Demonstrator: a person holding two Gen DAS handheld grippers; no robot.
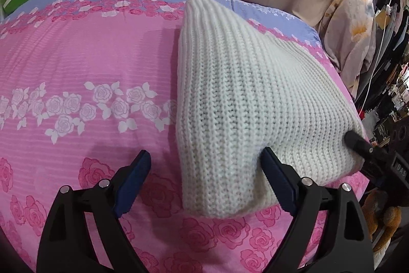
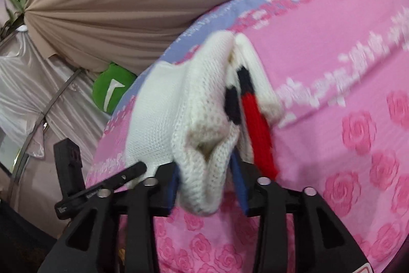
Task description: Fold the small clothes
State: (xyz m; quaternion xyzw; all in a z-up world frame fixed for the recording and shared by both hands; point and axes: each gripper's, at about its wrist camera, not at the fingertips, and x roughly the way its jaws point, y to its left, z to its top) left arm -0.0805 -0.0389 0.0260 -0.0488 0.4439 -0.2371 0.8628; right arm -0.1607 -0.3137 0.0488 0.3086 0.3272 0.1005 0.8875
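Left tongs [image 1: 204, 170] gape wide, one pad touching the white knit [image 1: 242, 99] lying on the pink bedspread [image 1: 76, 55]. Right tongs [image 2: 207, 178] straddle its bunched edge; grip uncertain. Best: bite deep, keep layers aligned.

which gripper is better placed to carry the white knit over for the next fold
Right. The right hand-held gripper already has the white knit bunched between its fingers; the left hand-held gripper is open beside its edge.

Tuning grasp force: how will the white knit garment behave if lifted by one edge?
Probably floppy: the white knit garment bunches and sags between the right claw pads. Likely grippy rather than slippery, given its chunky ribbing. Its folded layers may slump apart on the pink bedsheet.
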